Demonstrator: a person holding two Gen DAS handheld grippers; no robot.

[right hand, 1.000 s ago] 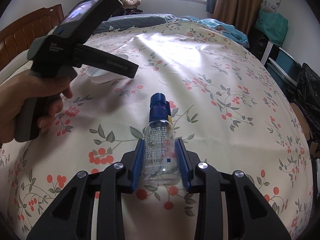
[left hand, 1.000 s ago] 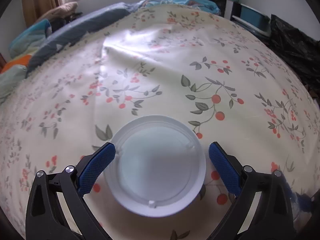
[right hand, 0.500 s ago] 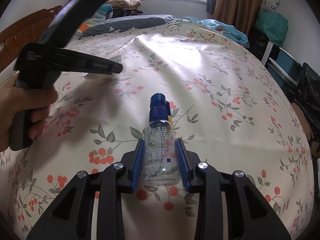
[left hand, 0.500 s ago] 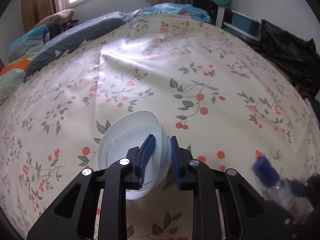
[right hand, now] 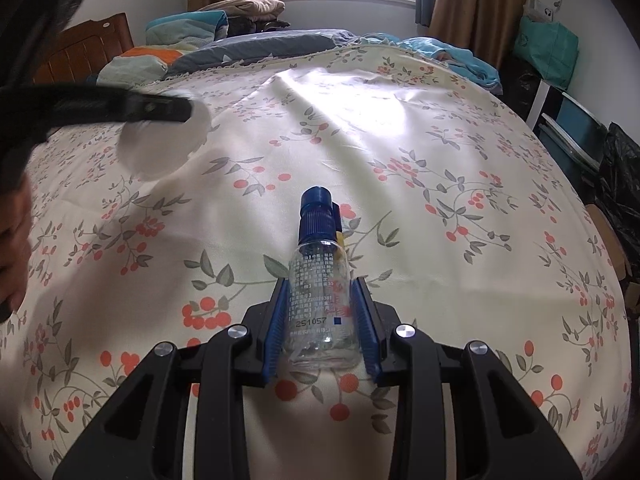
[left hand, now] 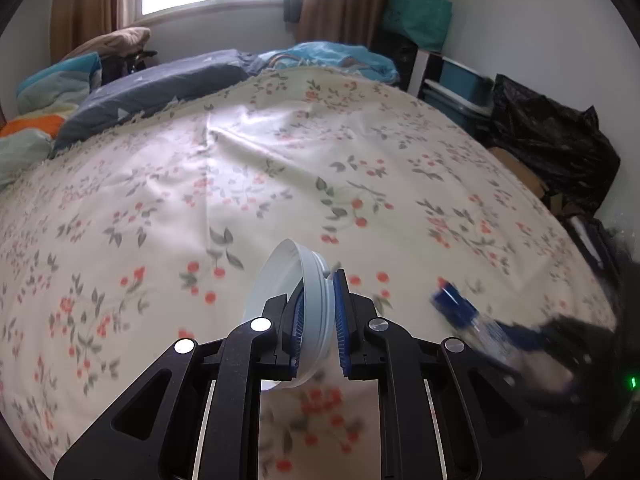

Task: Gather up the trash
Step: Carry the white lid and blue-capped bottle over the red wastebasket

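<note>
My left gripper (left hand: 318,322) is shut on the rim of a white plastic lid (left hand: 298,280), which stands tilted on edge above the floral bedsheet (left hand: 280,168). In the right wrist view that same lid (right hand: 160,148) shows blurred at the left, hanging from the left gripper's black fingers (right hand: 152,108). My right gripper (right hand: 322,312) is shut on a clear plastic bottle (right hand: 320,280) with a blue cap, which points away from me just over the sheet. The bottle (left hand: 460,308) also appears blurred at the right of the left wrist view.
Pillows and folded bedding (right hand: 192,36) are piled at the head of the bed under the window. A black rubbish bag (left hand: 552,144) and blue storage boxes (left hand: 460,84) stand beside the bed on the right. A person's hand (right hand: 12,240) holds the left gripper.
My left gripper closed from wide open onto the lid's rim, lifted it off the sheet and tipped it on edge while moving right. The right gripper and bottle stayed still.
</note>
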